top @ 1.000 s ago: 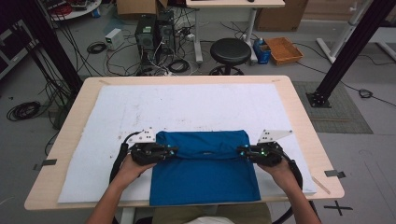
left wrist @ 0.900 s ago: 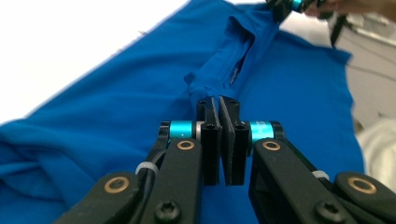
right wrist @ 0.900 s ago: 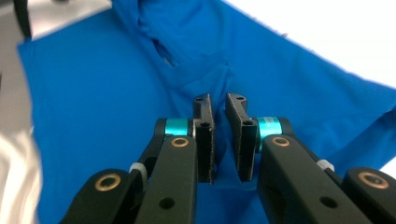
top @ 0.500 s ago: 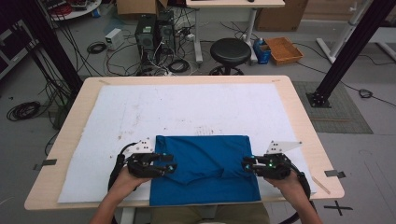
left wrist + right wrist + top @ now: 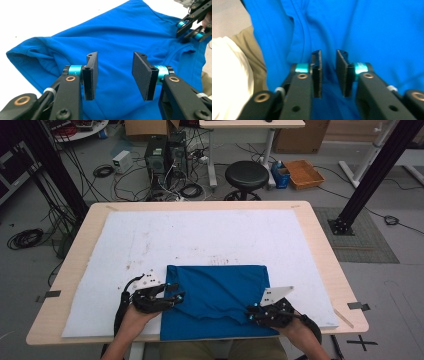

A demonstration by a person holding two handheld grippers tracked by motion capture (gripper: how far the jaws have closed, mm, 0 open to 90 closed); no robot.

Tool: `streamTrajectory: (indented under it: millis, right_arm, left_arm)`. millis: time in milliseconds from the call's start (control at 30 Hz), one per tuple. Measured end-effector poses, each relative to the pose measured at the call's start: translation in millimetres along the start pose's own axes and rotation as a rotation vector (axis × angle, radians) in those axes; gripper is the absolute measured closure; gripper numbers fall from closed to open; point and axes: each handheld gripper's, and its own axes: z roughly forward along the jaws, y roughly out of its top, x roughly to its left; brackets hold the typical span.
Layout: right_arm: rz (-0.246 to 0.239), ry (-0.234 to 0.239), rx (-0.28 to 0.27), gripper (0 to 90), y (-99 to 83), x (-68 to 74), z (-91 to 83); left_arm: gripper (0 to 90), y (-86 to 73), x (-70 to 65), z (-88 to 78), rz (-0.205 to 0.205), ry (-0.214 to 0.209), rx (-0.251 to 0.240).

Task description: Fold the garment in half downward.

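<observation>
The left gripper (image 5: 172, 298) stands at the left edge of the blue T-shirt (image 5: 215, 290); its jaws have just opened and hold nothing. The shirt lies folded at the near edge of the white mat (image 5: 200, 240), with its long side across the table. It looks light, soft and limp, so a doubled edge or hem is best to pinch. The right gripper (image 5: 251, 312), at the near right corner, has its jaws slightly apart above the cloth.

Even bright light; right gripper view blurred.
</observation>
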Motion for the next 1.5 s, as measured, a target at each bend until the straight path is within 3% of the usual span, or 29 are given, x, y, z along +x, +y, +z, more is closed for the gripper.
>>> streamTrajectory:
  millis: [100,167,200,300,367,467,567,633,867,900,933,967,1033,1133,1267,1300,1500]
  right_arm:
    - [0.071,-0.022,-0.078,69.6,-6.1,-4.5,-13.3]
    - [0.144,-0.102,-0.135,61.0,-8.8,-8.4,-23.3]
    - [0.187,-0.142,-0.153,61.0,-11.3,-9.9,-27.5]
    - [0.268,-0.244,-0.162,59.4,-22.1,-12.7,-36.0]
    - [0.281,-0.246,-0.157,58.8,-23.5,-11.6,-36.8]
    - [0.270,-0.248,-0.117,58.4,-23.5,-7.3,-32.3]
    - [0.227,-0.278,-0.016,60.1,-21.5,-2.5,-20.1]
    - [0.201,-0.303,-0.003,62.6,-19.5,0.5,-17.9]
    - [0.205,-0.309,-0.006,70.6,-21.1,0.8,-19.6]
    - [0.203,-0.311,-0.006,72.8,-21.0,0.6,-19.5]
    - [0.202,-0.313,-0.002,75.7,-20.7,0.5,-19.5]
    - [0.194,-0.310,-0.001,80.9,-19.7,0.2,-18.8]
    - [0.191,-0.308,0.002,82.0,-19.2,0.0,-18.5]
    - [0.201,-0.293,-0.010,83.8,-18.9,-2.8,-19.4]
    - [0.217,-0.271,-0.055,83.8,-19.5,-5.2,-26.2]
    - [0.214,-0.267,-0.079,83.8,-19.4,-5.4,-30.1]
    - [0.210,-0.240,-0.107,83.8,-18.4,-2.1,-40.7]
  left_arm:
    - [56.2,-1.0,-1.9,-2.5,-0.007,0.031,-0.006]
    - [56.1,-2.4,-2.8,-3.7,-0.024,0.075,0.008]
    - [56.1,-3.6,-3.5,-3.9,-0.031,0.099,0.018]
    - [56.2,-6.2,-5.1,-4.7,-0.040,0.147,0.036]
    - [56.2,-7.6,-6.9,-3.9,-0.039,0.168,0.055]
    - [56.4,-11.4,-9.4,0.8,-0.049,0.186,0.099]
    - [56.4,-15.8,-11.4,6.3,-0.016,0.203,0.163]
    - [57.8,-16.5,-16.2,8.5,0.031,0.248,0.177]
    - [59.9,-18.5,-21.8,8.5,0.054,0.321,0.170]
    - [63.9,-19.0,-23.1,8.5,0.066,0.323,0.172]
    - [76.7,-19.3,-25.4,9.4,0.089,0.328,0.174]
    - [82.4,-19.0,-28.2,10.9,0.114,0.338,0.177]
    - [83.9,-17.6,-32.6,13.2,0.148,0.357,0.191]
    - [86.2,-15.7,-30.8,8.9,0.116,0.335,0.159]
    - [86.2,-7.7,-26.7,-15.1,0.015,0.217,0.031]
    - [86.2,-7.2,-26.6,-18.3,0.001,0.204,0.016]
    - [86.3,-12.2,-31.2,-32.7,-0.041,0.135,0.008]
